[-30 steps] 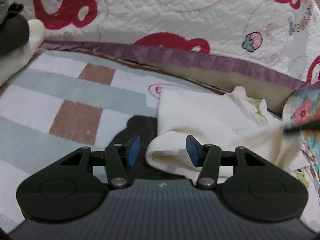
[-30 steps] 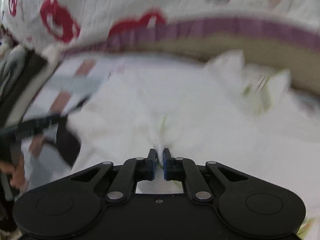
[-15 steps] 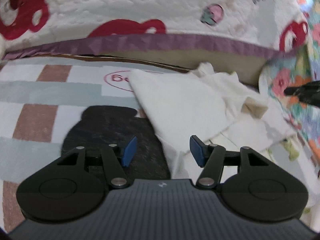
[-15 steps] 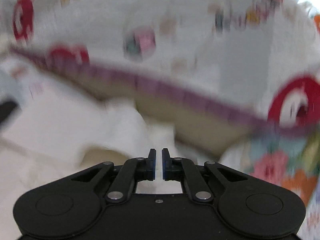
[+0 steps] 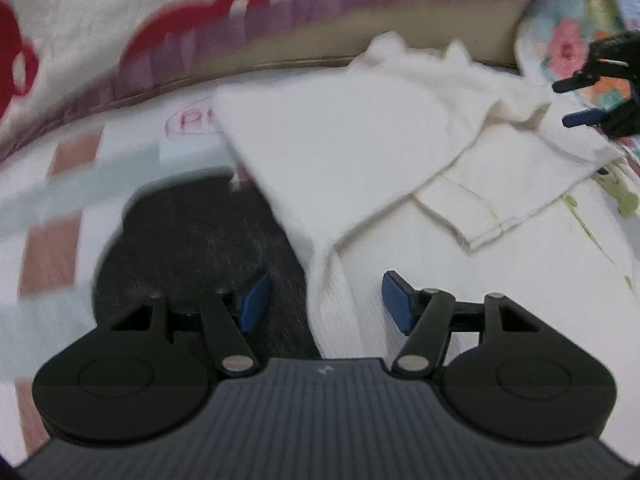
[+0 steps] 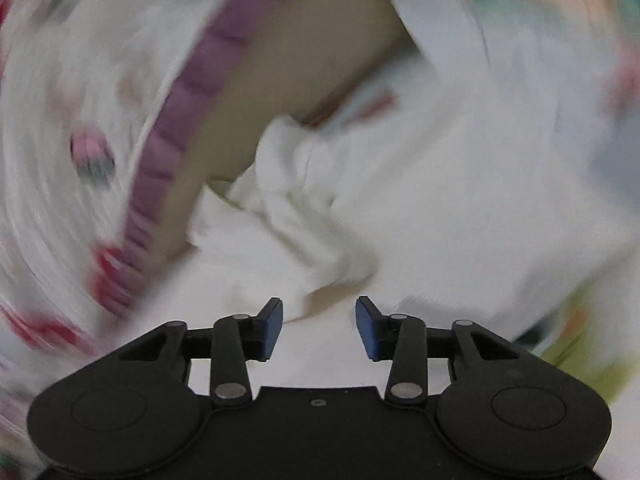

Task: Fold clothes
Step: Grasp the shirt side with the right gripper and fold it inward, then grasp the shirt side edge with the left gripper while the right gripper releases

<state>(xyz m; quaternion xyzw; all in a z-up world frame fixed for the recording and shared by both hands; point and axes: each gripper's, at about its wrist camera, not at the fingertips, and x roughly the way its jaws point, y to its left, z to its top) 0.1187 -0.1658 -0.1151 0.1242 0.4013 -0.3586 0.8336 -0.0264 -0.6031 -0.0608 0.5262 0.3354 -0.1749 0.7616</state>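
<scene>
The cream-white garment (image 5: 332, 152) lies partly folded on the checked blanket (image 5: 52, 240), one flap turned over its middle and a hemmed edge showing to the right; its left border overlaps a dark cloth (image 5: 192, 240) spread on the same blanket. Your left gripper (image 5: 322, 300) hovers over that border with its blue pads (image 5: 394, 300) well apart, and the jaws have just been opening further; the fold of the garment runs up between them, yet neither pad presses on it. Your right gripper (image 6: 318, 326), seen at the far right edge of the left wrist view (image 5: 588, 100), stands beside the garment's rumpled far corner; its jaws have just been opening and now stand apart, with white fabric below the gap but nothing pinched. The right wrist view is heavily smeared, so you can read little beyond a bunched ridge of the garment (image 6: 304, 200) just ahead of the pads. Behind the garment runs a purple border strip (image 5: 360, 4) of a white quilt with red bear prints (image 5: 100, 20), and a floral cloth (image 5: 560, 40) lies at the far right
</scene>
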